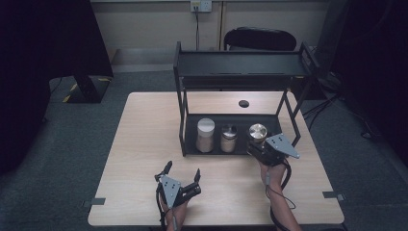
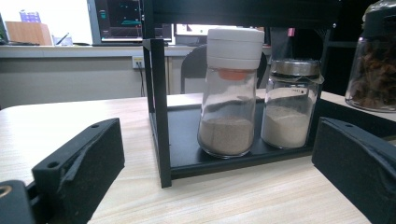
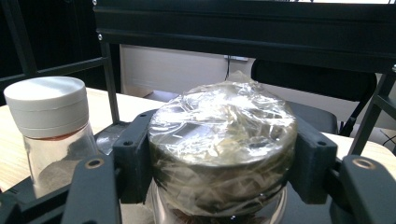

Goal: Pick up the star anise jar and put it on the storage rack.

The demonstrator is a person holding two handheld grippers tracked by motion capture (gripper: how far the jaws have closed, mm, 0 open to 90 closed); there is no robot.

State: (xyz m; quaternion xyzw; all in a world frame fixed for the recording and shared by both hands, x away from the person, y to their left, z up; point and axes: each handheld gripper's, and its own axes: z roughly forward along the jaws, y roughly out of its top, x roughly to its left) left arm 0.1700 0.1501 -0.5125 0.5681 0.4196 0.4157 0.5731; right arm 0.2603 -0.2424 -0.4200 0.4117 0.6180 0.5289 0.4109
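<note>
On rack's lower shelf [image 1: 191, 129]: three jars standing.
Right gripper [image 1: 259, 144]: jaws clamping foil-lidded jar [image 3: 223, 140].
Left gripper [image 1: 182, 175]: jaws gaping wide, holding nothing.

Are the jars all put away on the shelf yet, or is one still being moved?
Two jars already stand on the rack's bottom shelf: the white-lidded jar and the metal-lidded jar. The right gripper is closed around the lid of the third jar, at the shelf's right end. Whether it is going in or coming out cannot be told. The left gripper waits open on the table.
</note>
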